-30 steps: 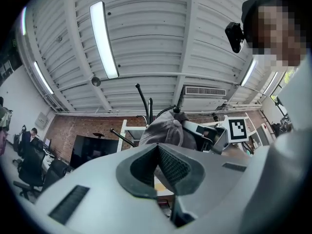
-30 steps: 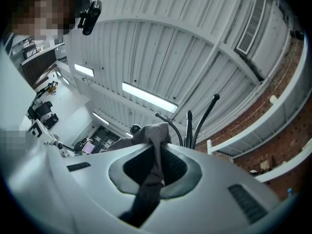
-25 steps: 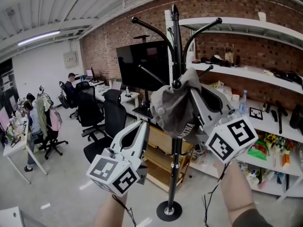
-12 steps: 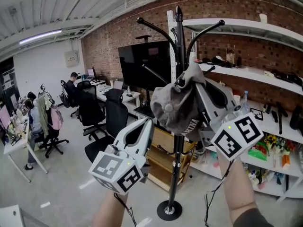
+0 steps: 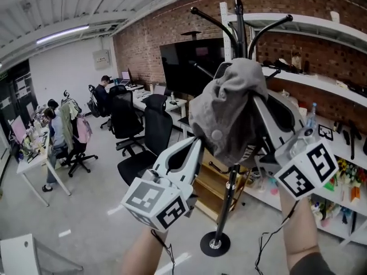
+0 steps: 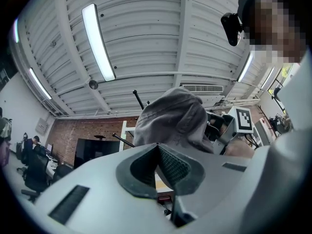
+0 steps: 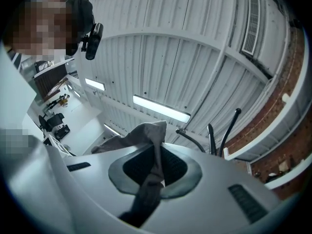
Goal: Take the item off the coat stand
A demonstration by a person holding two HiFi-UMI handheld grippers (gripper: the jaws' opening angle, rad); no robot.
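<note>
A grey cap [image 5: 229, 113] hangs in front of the black coat stand [image 5: 229, 193], level with its upper hooks. My right gripper [image 5: 256, 105] reaches up from the lower right and is shut on the cap's cloth. In the right gripper view a fold of that cloth [image 7: 146, 133] sits pinched between the pads of the right gripper [image 7: 158, 165]. I cannot tell whether the cap still touches a hook. My left gripper [image 5: 198, 142] is below and left of the cap, apart from it. In the left gripper view the left gripper [image 6: 157, 147] is shut with nothing in it, and the cap [image 6: 170, 116] is just beyond.
White wall shelves [image 5: 321, 85] with small items run along the brick wall to the right of the stand. A dark screen [image 5: 189, 67] stands behind it. Office chairs [image 5: 146, 142] and desks with seated people [image 5: 57, 136] fill the left of the room.
My right gripper has shifted sideways and tilted with the cap in it, and the hook knob that showed at the cap's top is now covered. The left gripper has stayed where it was.
</note>
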